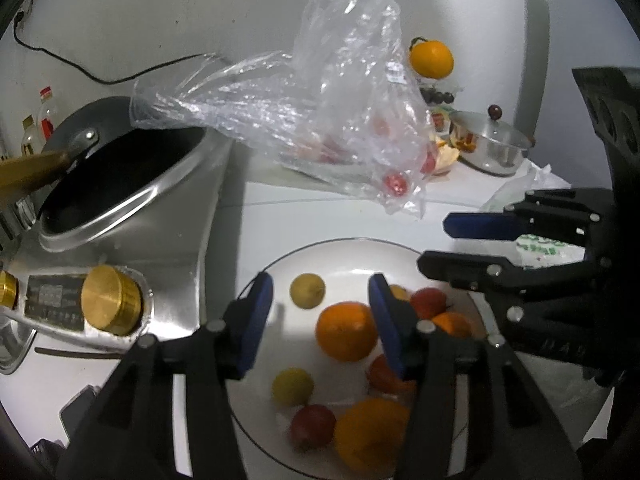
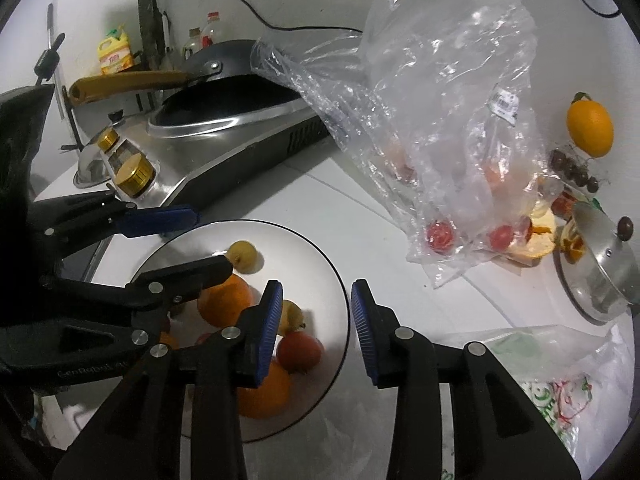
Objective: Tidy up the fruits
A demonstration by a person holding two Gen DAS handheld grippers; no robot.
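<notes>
Both tools (image 1: pixel 320 320) (image 2: pixel 316 332) agape, empty.

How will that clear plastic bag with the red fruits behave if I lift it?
The clear plastic bag looks thin and crinkled, so it will probably sag and fold. The red fruits sit loose near its lower edge and may roll or shift. It lies open toward the wok, so they might spill.

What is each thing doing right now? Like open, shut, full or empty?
Left gripper: open, holding nothing, over the plate.
Right gripper: open, holding nothing.
White plate: loaded with oranges and small red and yellow fruits.
Clear plastic bag: crumpled, a few red fruits inside.
Wok: on the stove, looks empty.
Steel pot: lid on.
Lone orange: off the plate, near the wall.
</notes>
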